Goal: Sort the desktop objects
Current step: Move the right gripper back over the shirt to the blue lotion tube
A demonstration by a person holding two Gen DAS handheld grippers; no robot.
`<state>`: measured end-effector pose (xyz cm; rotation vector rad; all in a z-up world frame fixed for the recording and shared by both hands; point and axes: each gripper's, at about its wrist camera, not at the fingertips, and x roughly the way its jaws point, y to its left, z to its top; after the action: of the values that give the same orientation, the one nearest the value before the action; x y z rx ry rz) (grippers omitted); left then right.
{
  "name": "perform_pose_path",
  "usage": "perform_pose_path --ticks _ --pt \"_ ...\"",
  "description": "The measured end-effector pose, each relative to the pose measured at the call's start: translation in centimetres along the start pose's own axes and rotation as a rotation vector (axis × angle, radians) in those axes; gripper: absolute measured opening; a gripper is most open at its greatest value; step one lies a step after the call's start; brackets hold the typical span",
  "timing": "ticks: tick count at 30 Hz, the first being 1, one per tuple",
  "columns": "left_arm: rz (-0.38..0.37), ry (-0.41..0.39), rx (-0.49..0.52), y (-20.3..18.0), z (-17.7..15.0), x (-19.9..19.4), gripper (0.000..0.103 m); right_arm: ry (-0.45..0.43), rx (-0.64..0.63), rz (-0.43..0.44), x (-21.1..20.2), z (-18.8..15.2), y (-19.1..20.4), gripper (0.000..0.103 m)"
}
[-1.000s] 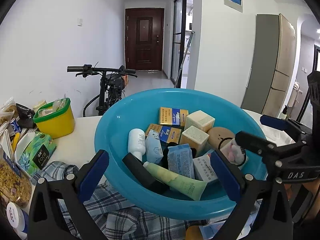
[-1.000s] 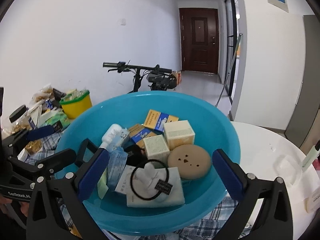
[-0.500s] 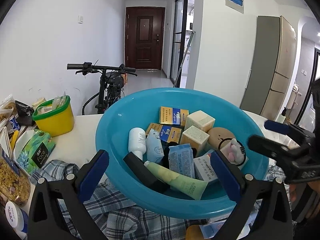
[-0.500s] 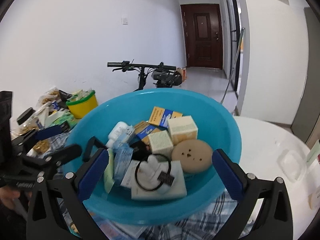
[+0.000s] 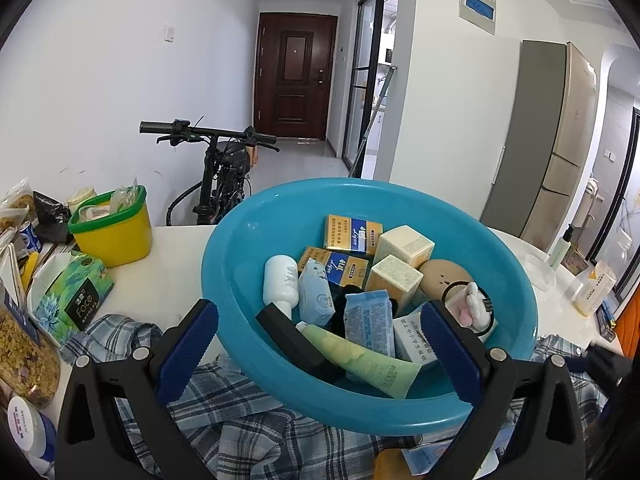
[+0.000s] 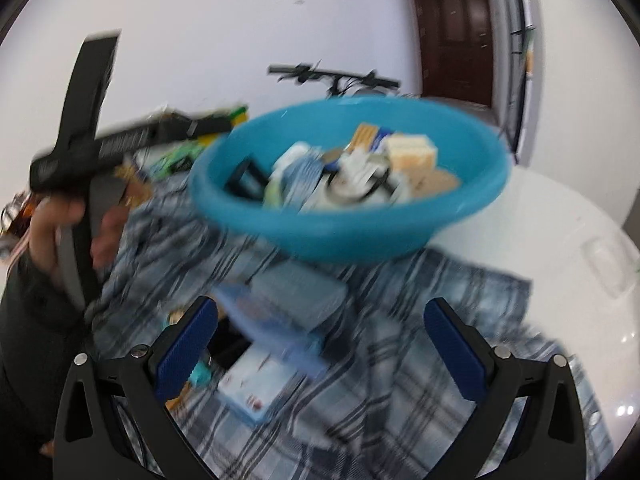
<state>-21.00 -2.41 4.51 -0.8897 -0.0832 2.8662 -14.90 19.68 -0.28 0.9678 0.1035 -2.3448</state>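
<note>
Across the frame's centre, a blue basin [image 5: 240,264] sits on plaid cloth [image 5: 248,432] atop the white bench [image 5: 168,256], holding boxes, a white bottle [image 5: 281,280] and a green tube [image 5: 360,360] lying diagonally, cap toward upper left. Left tool [image 5: 320,344] and right tool [image 6: 318,344] both gape wide, empty.

White table [image 5: 168,276] – plaid cloth [image 5: 248,432], yellow tub [image 5: 116,236], tissue pack [image 5: 68,296]

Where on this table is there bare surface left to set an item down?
Bare white tabletop shows between the yellow tub and the blue basin, and another patch lies right of the basin beyond the plaid cloth. The table's left edge is crowded: tissue pack and snack bags.
</note>
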Motion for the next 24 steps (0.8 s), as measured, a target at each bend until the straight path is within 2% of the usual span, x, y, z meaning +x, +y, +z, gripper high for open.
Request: perform_pose_path --ticks 1,4,8,10,14,16,18,24 --pt "0.001 0.000 0.000 0.0 0.0 0.0 0.103 0.011 -0.012 0.015 0.5 -0.5 0.2 0.103" --pt "0.006 0.001 0.004 -0.1 -0.1 0.1 0.103 0.017 0.028 0.148 1.8 -1.3 -0.3 0.102" --pt "0.009 0.008 0.006 -0.1 -0.2 0.3 0.103 0.043 0.030 0.139 3.0 -2.1 -0.4 0.091" --pt "0.013 0.013 0.009 -0.1 -0.2 0.4 0.103 0.043 0.028 0.142 3.2 -2.2 -0.3 0.082" --pt "0.016 0.017 0.017 -0.3 -0.3 0.5 0.103 0.051 0.016 0.141 3.6 -2.4 0.0 0.074" --pt "0.020 0.018 0.024 -0.3 -0.4 0.6 0.103 0.055 0.009 0.138 3.9 -2.5 0.2 0.059" --pt "0.026 0.022 0.024 -0.3 -0.5 0.7 0.103 0.054 0.014 0.153 3.9 -2.5 0.1 0.049" --pt "0.032 0.022 0.024 -0.1 -0.5 0.7 0.103 0.051 0.007 0.169 3.6 -2.6 0.2 0.044"
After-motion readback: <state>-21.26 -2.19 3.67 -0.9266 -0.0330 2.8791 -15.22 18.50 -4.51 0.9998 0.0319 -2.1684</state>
